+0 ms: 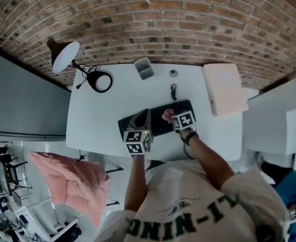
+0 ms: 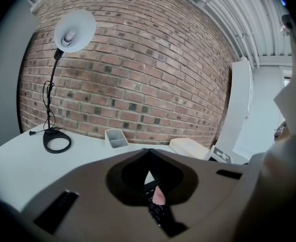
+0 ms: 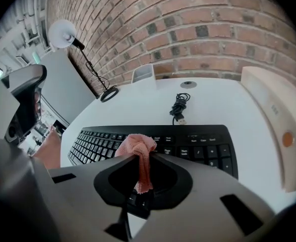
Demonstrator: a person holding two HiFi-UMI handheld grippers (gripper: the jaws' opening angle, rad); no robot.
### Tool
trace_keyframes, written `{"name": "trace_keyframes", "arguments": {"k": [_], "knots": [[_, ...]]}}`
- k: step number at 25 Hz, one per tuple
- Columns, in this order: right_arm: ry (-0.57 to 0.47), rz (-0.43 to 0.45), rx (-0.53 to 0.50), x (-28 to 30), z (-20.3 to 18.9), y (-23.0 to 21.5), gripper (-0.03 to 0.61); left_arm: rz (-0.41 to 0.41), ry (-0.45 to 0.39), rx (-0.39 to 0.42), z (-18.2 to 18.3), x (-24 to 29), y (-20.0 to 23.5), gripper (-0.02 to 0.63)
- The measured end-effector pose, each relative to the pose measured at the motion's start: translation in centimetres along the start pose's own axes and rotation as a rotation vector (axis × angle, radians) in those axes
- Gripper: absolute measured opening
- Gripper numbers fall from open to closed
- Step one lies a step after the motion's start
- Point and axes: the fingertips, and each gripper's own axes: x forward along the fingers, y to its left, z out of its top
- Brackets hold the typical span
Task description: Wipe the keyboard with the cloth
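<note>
Now, right gripper [image 3: 142, 154]: the jaws are pressed together on the pink cloth [image 3: 136, 146]. A bunched head of it stands out past the tips, and a tail hangs back between the jaws.
Cloth position: the bunched head lies on the black keyboard [image 3: 188, 147], near the upper rows and about the middle of the key field. Held this way it makes a soft pad for rubbing, I think.
Left gripper [image 2: 149, 154]: the jaws are drawn together to a thin slit with nothing between them. It sits over the 9 o'clock end of the keyboard and points toward the cloth, probably to steady the board. I cannot tell if it touches.
Keyboard placement: it lies flat in the middle of the white desk [image 1: 87, 120], close to the person's edge, so both arms can reach it.
USB cable [image 3: 179, 105]: it lies coiled at 12 o'clock of the keyboard, with the plug free and out of the wiping path.
Surroundings: the desk lamp [image 1: 64, 57] is at 10 o'clock, the grey tray [image 1: 144, 68] near 12 and the cream book [image 1: 225, 88] at 2 o'clock. All are well apart, which leaves room for strokes.
Stage: in my judgement the wiping is under way, with the keys toward 9 o'clock left to cover.
</note>
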Motion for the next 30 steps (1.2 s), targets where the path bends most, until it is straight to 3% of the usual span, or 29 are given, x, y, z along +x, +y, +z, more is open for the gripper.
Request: {"name": "trace_keyframes", "arguments": {"k": [11, 21, 25, 30], "knots": [[-0.028, -0.066, 0.078, -2.3, -0.6, -6.1, 0.034, -0.043, 0.017, 0.013, -0.2, 2.3, -2.6, -0.006], [-0.079, -0.179, 0.146, -4.8, -0.8, -12.1, 0.034, -0.049, 0.021, 0.025, -0.1, 2.6, -3.4, -0.006], [-0.102, -0.129, 0.188, -5.1, -0.4, -11.0, 0.034, -0.04, 0.018, 0.02, -0.3, 2.2, -2.9, -0.006], [-0.085, -0.155, 0.188, -4.8, -0.4, -11.1, 0.034, -0.018, 0.007, 0.012, -0.5, 1.1, -1.8, -0.006]]}}
